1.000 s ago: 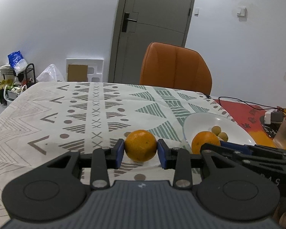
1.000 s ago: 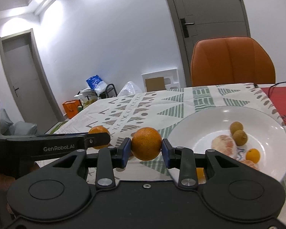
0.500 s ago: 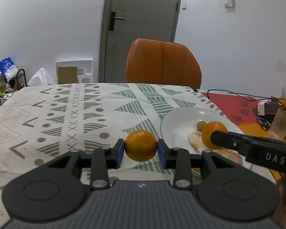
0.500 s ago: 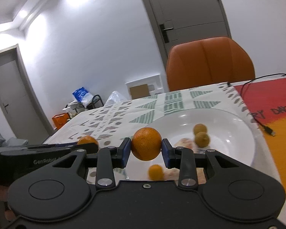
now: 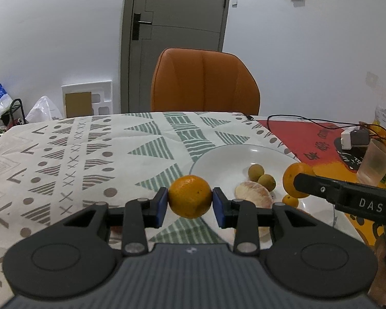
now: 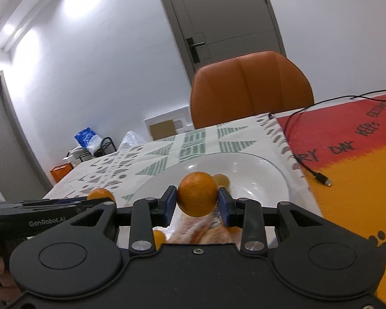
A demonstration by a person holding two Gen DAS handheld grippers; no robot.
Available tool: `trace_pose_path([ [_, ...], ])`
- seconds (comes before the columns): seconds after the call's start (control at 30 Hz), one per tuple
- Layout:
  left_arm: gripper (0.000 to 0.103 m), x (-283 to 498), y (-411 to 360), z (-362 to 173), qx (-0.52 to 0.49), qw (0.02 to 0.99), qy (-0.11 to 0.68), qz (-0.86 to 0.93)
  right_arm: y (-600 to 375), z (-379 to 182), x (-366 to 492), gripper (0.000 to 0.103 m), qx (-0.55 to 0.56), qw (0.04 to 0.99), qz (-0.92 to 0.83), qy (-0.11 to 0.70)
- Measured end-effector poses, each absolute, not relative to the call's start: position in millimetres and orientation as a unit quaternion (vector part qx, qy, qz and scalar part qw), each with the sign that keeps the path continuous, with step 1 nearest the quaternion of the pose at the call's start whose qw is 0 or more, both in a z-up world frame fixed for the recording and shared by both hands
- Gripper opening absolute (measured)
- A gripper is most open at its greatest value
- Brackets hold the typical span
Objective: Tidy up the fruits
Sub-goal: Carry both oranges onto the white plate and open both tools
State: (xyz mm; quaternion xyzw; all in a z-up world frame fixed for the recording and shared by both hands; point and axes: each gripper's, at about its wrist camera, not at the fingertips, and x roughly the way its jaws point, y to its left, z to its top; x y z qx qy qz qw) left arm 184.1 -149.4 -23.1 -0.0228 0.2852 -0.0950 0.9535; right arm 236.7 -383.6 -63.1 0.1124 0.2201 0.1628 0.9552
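L gripper (image 5: pixel 190 200) fingers clamp orange (image 5: pixel 190 196) above plate (image 5: pixel 218 159) edge; R gripper (image 6: pixel 196 200) clamps 2nd orange (image 6: pixel 197 197) over plate. Risk: release → rolls onto worktop (image 5: pixel 64 154), or grippers collide.

Fruit count on and over a patterned table.
Two oranges (image 5: pixel 190 196) (image 5: pixel 293 180), two small brown fruits (image 5: pixel 256 172) (image 5: pixel 266 182) at twelve o'clock inside one white plate (image 5: pixel 226 159), one peeled citrus (image 5: pixel 253 195), one tiny orange (image 5: pixel 289 200).

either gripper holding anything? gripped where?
Both. Left gripper pinches an orange across its middle, pads on opposite sides. Right gripper holds a second orange the same way.
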Motion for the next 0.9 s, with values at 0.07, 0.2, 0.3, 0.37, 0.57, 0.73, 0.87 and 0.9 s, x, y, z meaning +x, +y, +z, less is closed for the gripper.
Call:
trace_pose_path([
  [0.07,0.036,187.6,-152.4,-24.0,-0.022,0.953,0.287,-0.097,-386.3,-65.0,238.2,0.033,0.112,0.955,0.159,0.222],
  [0.2,0.036,192.7,-159.0,-26.7,-0.021,0.951,0.291,-0.101,-390.7,-67.6,241.5,0.033,0.112,0.955,0.154,0.226],
  [0.3,0.036,195.6,-163.7,-28.2,-0.019,0.950,0.293,-0.106,-393.8,-67.5,243.8,0.032,0.114,0.956,0.152,0.224],
  [0.37,0.036,197.2,-166.7,-28.6,-0.018,0.949,0.294,-0.110,-395.4,-66.0,244.8,0.033,0.115,0.957,0.146,0.221],
  [0.57,0.036,199.3,-172.0,-30.8,-0.015,0.946,0.302,-0.118,-395.3,-65.4,242.4,0.035,0.113,0.958,0.143,0.221],
  [0.73,0.038,197.2,-171.8,-28.2,-0.011,0.949,0.294,-0.111,-398.9,-63.8,240.7,0.040,0.112,0.962,0.125,0.215],
  [0.87,0.039,193.4,-170.7,-25.7,-0.007,0.951,0.290,-0.110,-403.2,-62.4,242.5,0.041,0.112,0.964,0.112,0.214],
  [0.9,0.039,192.8,-170.1,-25.5,-0.007,0.951,0.290,-0.109,-403.1,-61.5,242.7,0.041,0.111,0.964,0.111,0.214],
])
